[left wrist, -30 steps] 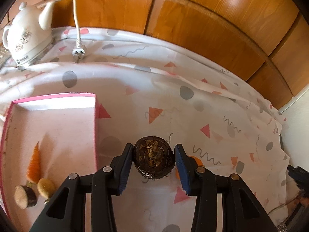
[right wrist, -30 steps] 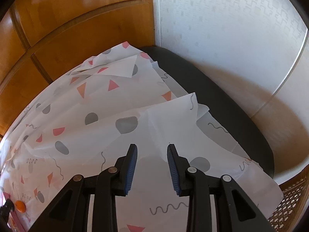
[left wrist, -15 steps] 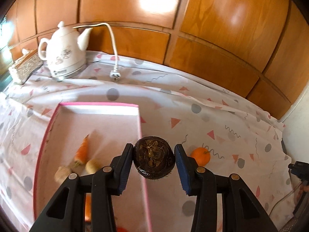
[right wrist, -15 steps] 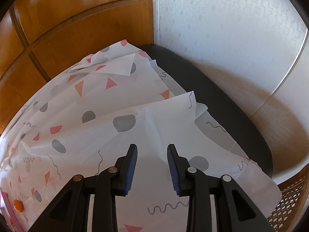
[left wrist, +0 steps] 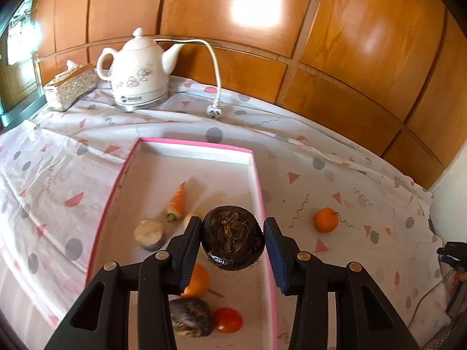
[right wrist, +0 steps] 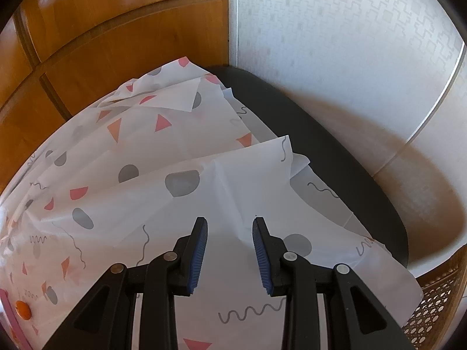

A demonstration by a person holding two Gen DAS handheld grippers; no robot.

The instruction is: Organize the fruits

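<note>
My left gripper is shut on a dark brown hairy round fruit and holds it above the right side of a pink-rimmed white tray. In the tray lie a carrot, a sliced brown piece, an orange, a dark fruit and a red one. A small orange lies on the tablecloth right of the tray; it also shows in the right wrist view. My right gripper is open and empty above the cloth.
A white kettle with its cord and plug and a tissue box stand at the back by the wood-panelled wall. In the right wrist view the cloth ends at a dark table edge beside a white wall; a wicker basket sits lower right.
My left gripper has lifted and moved left with the brown fruit, from over the cloth to over the tray. The right gripper has barely moved.
</note>
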